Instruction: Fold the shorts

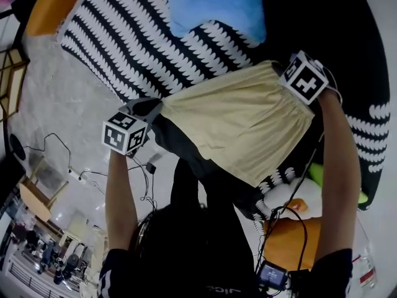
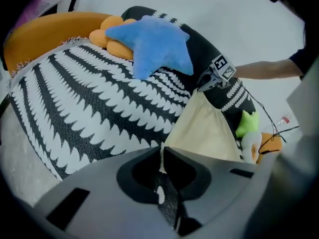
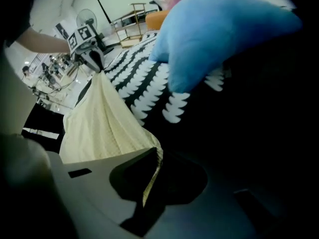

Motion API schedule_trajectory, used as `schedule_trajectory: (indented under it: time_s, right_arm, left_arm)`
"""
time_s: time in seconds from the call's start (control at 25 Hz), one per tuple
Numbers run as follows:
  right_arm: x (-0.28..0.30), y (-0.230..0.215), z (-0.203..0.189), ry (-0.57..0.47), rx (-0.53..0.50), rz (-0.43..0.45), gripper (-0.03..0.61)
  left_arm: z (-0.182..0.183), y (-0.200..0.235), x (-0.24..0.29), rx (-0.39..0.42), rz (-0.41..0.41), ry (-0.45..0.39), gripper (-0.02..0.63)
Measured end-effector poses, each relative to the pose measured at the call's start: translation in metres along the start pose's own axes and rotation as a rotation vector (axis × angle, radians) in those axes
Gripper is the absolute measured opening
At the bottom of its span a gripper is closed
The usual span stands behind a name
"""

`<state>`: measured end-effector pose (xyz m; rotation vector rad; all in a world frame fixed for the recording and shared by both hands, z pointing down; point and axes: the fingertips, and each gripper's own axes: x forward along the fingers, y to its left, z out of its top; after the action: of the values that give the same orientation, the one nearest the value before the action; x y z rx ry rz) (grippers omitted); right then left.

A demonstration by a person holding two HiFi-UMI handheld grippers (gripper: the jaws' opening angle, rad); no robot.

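The pale yellow shorts (image 1: 242,120) hang stretched between my two grippers, above the black-and-white patterned bed cover (image 1: 136,42). My left gripper (image 1: 149,108) is shut on one corner of the shorts' upper edge. In the left gripper view the cloth (image 2: 204,131) runs from its closed jaws (image 2: 160,156) up to the right gripper (image 2: 214,73). My right gripper (image 1: 280,72) is shut on the other corner. In the right gripper view a fold of the fabric (image 3: 99,123) is pinched between its jaws (image 3: 154,163). The lower part of the shorts drapes toward the person.
A blue star-shaped pillow (image 1: 217,2) lies on the bed beyond the shorts. An orange headboard (image 1: 53,5) borders the bed at the upper left. Green and orange plush toys (image 2: 246,123) sit beside the bed. Cables (image 1: 80,172) trail over the pale floor on the left.
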<state>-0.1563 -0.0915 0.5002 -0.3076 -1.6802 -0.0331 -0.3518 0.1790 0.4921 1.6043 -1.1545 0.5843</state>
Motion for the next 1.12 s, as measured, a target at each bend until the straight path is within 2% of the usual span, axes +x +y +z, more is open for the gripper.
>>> schedule_trajectory:
  time_s: [0.08, 0.16, 0.28, 0.32, 0.44, 0.6, 0.8, 1.0, 1.12]
  right_arm:
    - [-0.013, -0.018, 0.007, -0.081, 0.044, -0.065, 0.054]
    - [-0.024, -0.024, 0.008, -0.108, 0.053, -0.097, 0.055]
    - [-0.031, -0.021, -0.003, -0.112, 0.015, -0.119, 0.055]
    - [-0.033, -0.021, -0.005, -0.133, 0.013, -0.123, 0.055]
    - [-0.052, -0.020, -0.005, -0.223, 0.032, -0.102, 0.055]
    - [-0.089, -0.002, -0.012, -0.277, -0.023, -0.061, 0.055]
    - [-0.102, 0.036, -0.053, -0.217, -0.153, -0.030, 0.054]
    - [-0.108, 0.073, -0.107, -0.092, -0.332, -0.013, 0.052]
    - [-0.102, 0.086, -0.150, 0.025, -0.488, -0.040, 0.051]
  left_arm:
    - [0.003, -0.008, -0.006, 0.024, 0.008, -0.015, 0.025]
    - [0.005, -0.015, -0.007, 0.007, 0.024, -0.038, 0.020]
    - [0.020, -0.026, -0.015, -0.064, 0.030, -0.140, 0.014]
    - [0.029, -0.031, -0.021, -0.064, 0.027, -0.179, 0.014]
    - [0.048, -0.055, -0.041, 0.024, -0.014, -0.241, 0.011]
    - [0.046, -0.108, -0.066, 0.096, -0.201, -0.231, 0.011]
    - [0.013, -0.196, -0.077, 0.149, -0.431, -0.122, 0.009]
    - [-0.026, -0.305, -0.074, 0.222, -0.646, 0.007, 0.011]
    - [-0.053, -0.366, -0.044, 0.231, -0.751, 0.074, 0.011]
